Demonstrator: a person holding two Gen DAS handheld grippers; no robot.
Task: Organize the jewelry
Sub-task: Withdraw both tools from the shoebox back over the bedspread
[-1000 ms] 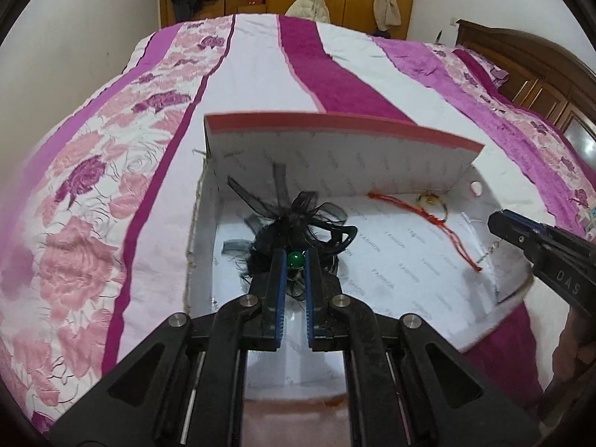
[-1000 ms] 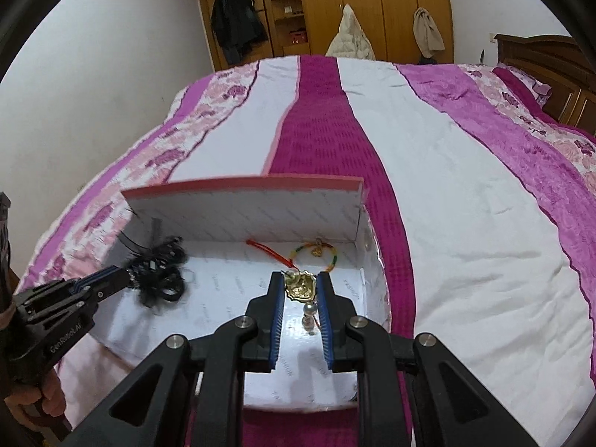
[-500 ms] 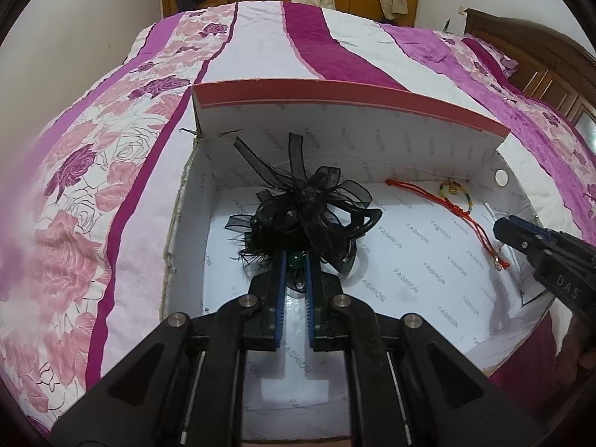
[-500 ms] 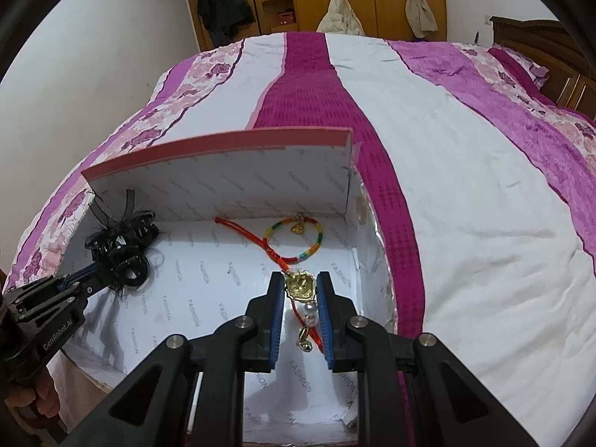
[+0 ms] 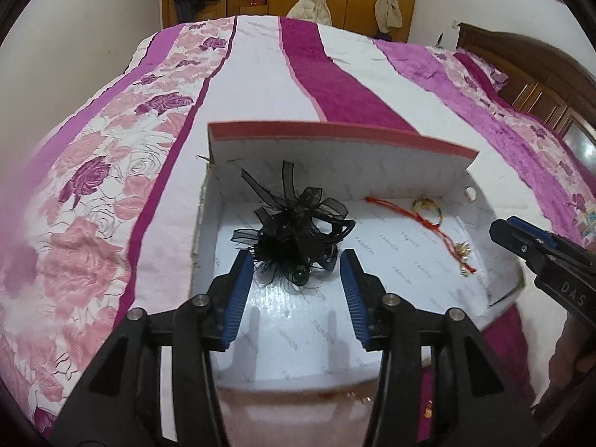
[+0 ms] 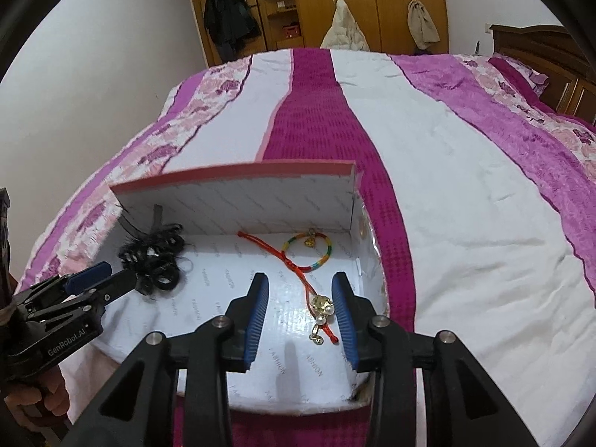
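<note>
A white box (image 5: 335, 156) with its pink-edged lid standing up sits on the bed. A black ribbon hair ornament (image 5: 298, 223) with a green bead (image 5: 300, 278) lies on the box floor. My left gripper (image 5: 296, 260) is opening around its near end, and the blue pads do not touch it. The right wrist view shows a red cord bracelet (image 6: 294, 264) with a gold charm and pearls (image 6: 322, 303) lying between the opening jaws of my right gripper (image 6: 300, 283), free of both pads. A rainbow ring bracelet (image 6: 309, 253) lies behind it.
The box rests on a pink, purple and white striped quilt (image 6: 465, 186). A wooden wardrobe (image 6: 354, 0) with hanging clothes stands at the back, and a wooden headboard (image 5: 540, 74) is on the right. A person's hand (image 6: 29, 402) holds the left gripper's handle.
Both grippers were shut, the left on the black ornament's green bead and the right on the gold charm. Both have spread their jaws, and the two pieces now lie loose in the box.
</note>
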